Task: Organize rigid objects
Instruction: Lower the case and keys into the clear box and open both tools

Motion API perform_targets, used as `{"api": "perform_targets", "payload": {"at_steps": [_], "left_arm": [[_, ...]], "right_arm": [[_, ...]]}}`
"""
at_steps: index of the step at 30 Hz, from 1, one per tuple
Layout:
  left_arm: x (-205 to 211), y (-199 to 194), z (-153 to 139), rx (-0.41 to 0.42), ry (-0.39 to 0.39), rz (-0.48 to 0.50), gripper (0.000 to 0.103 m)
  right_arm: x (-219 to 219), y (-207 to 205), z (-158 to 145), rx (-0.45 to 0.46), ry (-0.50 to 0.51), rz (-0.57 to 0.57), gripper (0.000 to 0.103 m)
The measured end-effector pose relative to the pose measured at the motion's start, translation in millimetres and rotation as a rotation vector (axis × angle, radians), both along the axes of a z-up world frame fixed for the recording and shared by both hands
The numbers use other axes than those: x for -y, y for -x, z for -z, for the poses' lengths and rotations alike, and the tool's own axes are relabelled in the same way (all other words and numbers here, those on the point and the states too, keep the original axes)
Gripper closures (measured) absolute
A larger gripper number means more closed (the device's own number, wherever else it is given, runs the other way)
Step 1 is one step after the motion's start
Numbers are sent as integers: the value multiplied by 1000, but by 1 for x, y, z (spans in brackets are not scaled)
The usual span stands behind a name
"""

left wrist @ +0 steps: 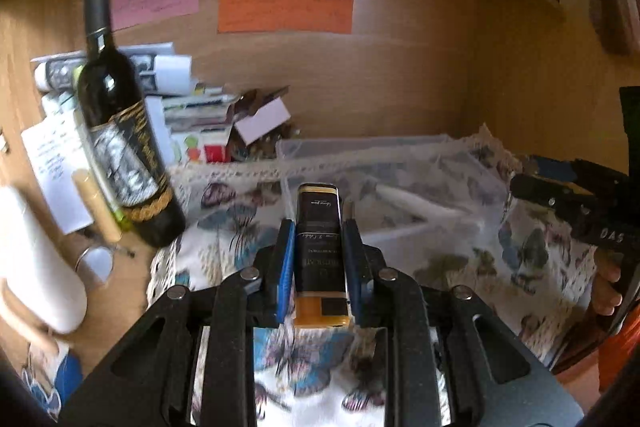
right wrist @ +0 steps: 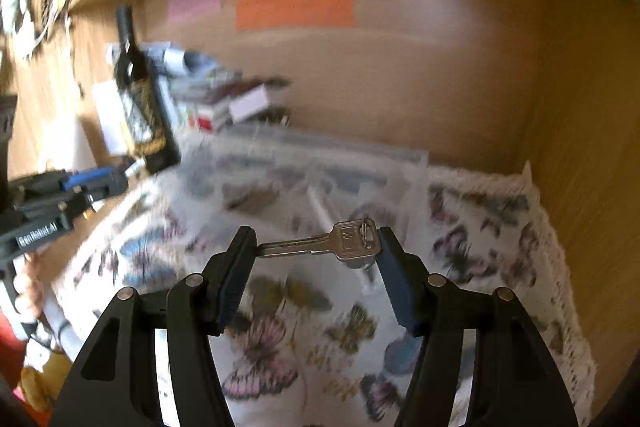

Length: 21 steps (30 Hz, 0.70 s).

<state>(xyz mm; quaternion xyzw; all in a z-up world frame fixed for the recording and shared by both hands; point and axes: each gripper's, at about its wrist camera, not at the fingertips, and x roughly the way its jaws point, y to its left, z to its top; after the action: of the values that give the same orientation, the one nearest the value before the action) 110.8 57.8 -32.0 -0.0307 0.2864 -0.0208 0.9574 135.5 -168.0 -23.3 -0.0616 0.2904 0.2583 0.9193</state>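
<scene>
Wooden desk alcove, butterfly cloth (right wrist: 280, 307) over the surface, clear plastic tray (left wrist: 360, 155) on it. Left gripper (left wrist: 318, 247) clamped on a black-and-orange lighter (left wrist: 319, 251), held above the cloth near the tray. Right gripper (right wrist: 318, 247) pinches a silver key (right wrist: 340, 247) crosswise. Wine bottle (left wrist: 116, 115) stands left.

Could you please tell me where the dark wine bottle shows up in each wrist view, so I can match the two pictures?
Left wrist view: the wine bottle stands at the left, tilted by the fisheye, in front of piled papers.
Right wrist view: the wine bottle appears upper left, smaller and blurred.
Shared landmark: the orange paper strip on the back panel.
</scene>
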Motion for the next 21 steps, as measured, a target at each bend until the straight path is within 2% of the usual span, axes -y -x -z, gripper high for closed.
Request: {"api": "perform_targets", "payload": {"at_steps": [5, 9, 14, 21], "left_arm": [[2, -30, -10, -9, 17, 13, 80], [6, -55, -7, -36, 17, 24, 80], [11, -79, 7, -94, 16, 40, 80], [15, -102, 31, -173, 11, 56, 80]], "right_arm": [[-4, -17, -20, 44, -37, 13, 45], [-11, -33, -24, 40, -57, 2, 45], [-28, -52, -10, -13, -39, -39, 45], [-58, -75, 24, -100, 45, -83, 45]]}}
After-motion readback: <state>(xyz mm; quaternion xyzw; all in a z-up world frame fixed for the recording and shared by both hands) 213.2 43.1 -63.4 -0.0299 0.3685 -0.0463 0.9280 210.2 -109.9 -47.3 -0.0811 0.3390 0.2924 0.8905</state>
